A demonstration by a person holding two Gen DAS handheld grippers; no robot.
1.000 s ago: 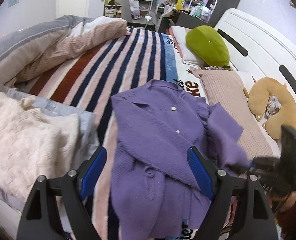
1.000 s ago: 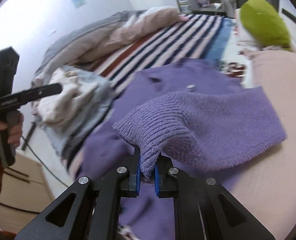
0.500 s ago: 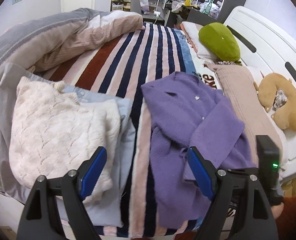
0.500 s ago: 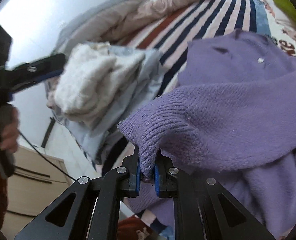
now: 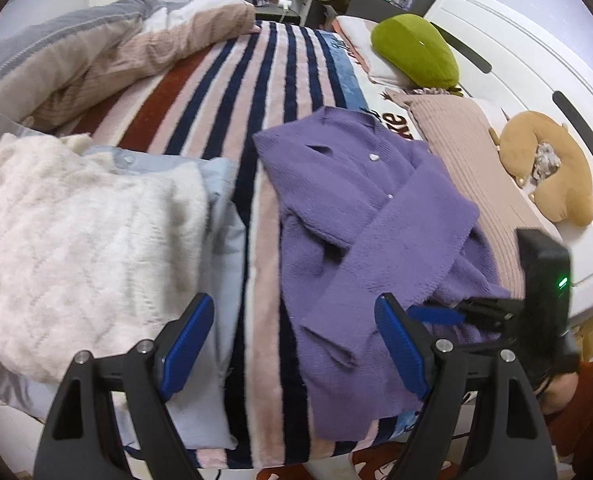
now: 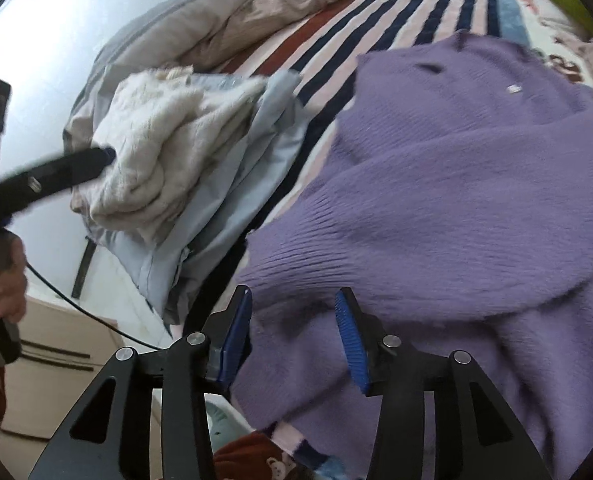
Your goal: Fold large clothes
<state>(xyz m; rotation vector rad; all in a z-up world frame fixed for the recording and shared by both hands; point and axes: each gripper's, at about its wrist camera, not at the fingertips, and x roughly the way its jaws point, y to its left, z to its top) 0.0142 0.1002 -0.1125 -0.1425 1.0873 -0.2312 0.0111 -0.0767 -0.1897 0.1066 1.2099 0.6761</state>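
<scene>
On the one striped blanket [image 5: 256,92] lie one purple cardigan [image 5: 360,216], one cream sweater [image 5: 76,240] and one pale blue garment [image 5: 220,208] beneath it — plus one green cushion [image 5: 414,50], one tan neck pillow [image 5: 552,172] and two grippers, left [image 5: 292,344] and right [image 6: 292,336].

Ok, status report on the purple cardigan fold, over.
Both grippers open: left gripper, right gripper. Purple cardigan flat, sleeve folded across. Cream sweater alongside, apart.
</scene>
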